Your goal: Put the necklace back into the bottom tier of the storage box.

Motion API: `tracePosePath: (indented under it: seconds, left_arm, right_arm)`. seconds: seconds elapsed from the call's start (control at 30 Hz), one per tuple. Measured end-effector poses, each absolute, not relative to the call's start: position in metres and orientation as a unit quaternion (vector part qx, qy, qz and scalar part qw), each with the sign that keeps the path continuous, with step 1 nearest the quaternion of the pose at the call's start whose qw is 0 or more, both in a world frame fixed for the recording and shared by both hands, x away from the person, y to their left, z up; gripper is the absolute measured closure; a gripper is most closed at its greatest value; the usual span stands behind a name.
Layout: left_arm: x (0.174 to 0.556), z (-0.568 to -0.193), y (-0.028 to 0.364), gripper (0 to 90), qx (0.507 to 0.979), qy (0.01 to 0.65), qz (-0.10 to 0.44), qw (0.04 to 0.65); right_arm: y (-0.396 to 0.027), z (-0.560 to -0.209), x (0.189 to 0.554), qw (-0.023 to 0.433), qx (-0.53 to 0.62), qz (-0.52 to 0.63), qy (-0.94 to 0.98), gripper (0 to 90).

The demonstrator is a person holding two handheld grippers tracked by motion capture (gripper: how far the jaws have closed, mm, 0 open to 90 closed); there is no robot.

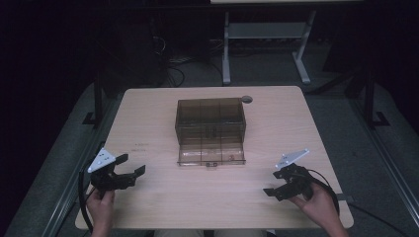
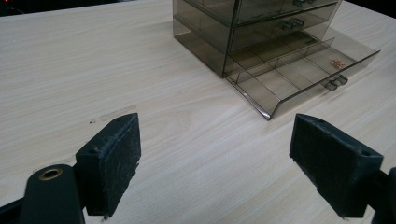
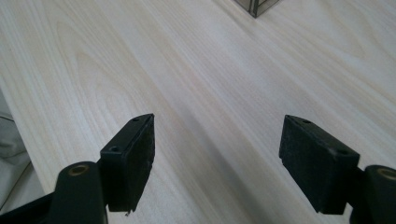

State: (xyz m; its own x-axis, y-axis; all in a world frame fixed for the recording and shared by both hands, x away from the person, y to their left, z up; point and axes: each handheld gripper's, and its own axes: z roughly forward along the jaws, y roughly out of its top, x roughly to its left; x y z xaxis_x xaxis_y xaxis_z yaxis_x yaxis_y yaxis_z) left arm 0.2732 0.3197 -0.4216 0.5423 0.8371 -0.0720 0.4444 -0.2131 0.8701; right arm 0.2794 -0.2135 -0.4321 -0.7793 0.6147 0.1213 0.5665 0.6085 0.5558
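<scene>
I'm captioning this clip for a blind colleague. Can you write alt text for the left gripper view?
Two open black jaws of the left gripper frame a pale wooden table. Beyond them stands a smoky clear drawer cabinet, its bottom drawer pulled out, with something small and orange inside.

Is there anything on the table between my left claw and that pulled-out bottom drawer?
Nothing visible: bare table lies between the open left claw and the pulled-out drawer of the smoky plastic cabinet.
</scene>
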Motion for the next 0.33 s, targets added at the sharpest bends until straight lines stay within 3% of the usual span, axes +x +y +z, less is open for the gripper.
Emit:
tracePosePath:
  seconds: [0.33]
  left_arm:
    - [0.274,-0.421,0.318,16.3,0.751,0.423,0.213,0.460]
  right_arm:
    - [-0.211,-0.434,0.266,0.050,0.331,0.305,0.891,26.3]
